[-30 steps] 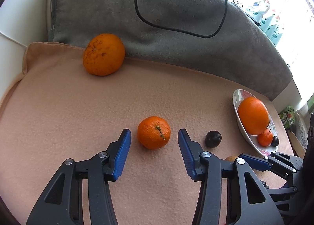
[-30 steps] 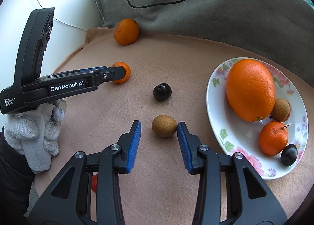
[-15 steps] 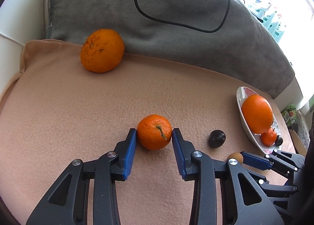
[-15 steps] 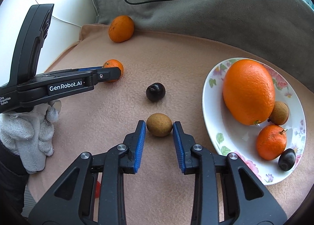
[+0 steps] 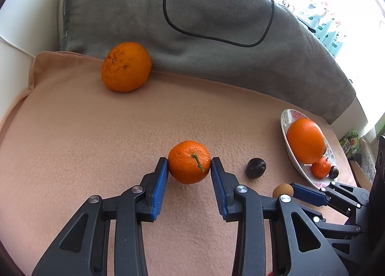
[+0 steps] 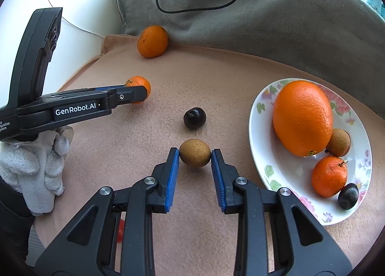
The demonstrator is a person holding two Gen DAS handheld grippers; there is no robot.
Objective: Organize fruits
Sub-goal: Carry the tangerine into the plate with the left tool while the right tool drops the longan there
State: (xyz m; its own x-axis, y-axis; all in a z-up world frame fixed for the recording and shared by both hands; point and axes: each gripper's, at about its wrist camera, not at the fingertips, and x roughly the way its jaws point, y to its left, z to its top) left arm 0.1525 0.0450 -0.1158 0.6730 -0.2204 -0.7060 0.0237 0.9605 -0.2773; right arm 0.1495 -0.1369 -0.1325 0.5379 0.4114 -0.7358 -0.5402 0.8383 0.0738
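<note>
Between the blue pads of the left tool (image 5: 189,172) sat a small orange (image 5: 189,162), and both pads touched its sides — the tool was squeezing it. The small orange was round, so it had no long side, but its little green stem pointed toward the camera and a bit to the right. It rested on the pink cloth (image 5: 96,136) that covered the desk.

The right tool (image 6: 195,159) was squeezing a small brown fruit (image 6: 195,152) in the same way, one pad on each side. That fruit was nearly round too, just a bit wider than tall, and it lay across the gap from pad to pad. It sat right at the tips of the tool, on the pink cloth.

A dark round fruit (image 6: 194,118) lay just past the brown one, not touching it. A big spotted orange (image 5: 126,66) rested far back, up against the gray cushion (image 5: 216,11).

On the right stood a flowered plate (image 6: 264,155). It held a large orange (image 6: 302,117), a brown fruit (image 6: 339,142), a little orange (image 6: 329,176) and a dark fruit (image 6: 348,196) — all close together. The large orange leaned with its long side running from top to bottom.

A hand in a white glove (image 6: 36,167) held the left tool.
</note>
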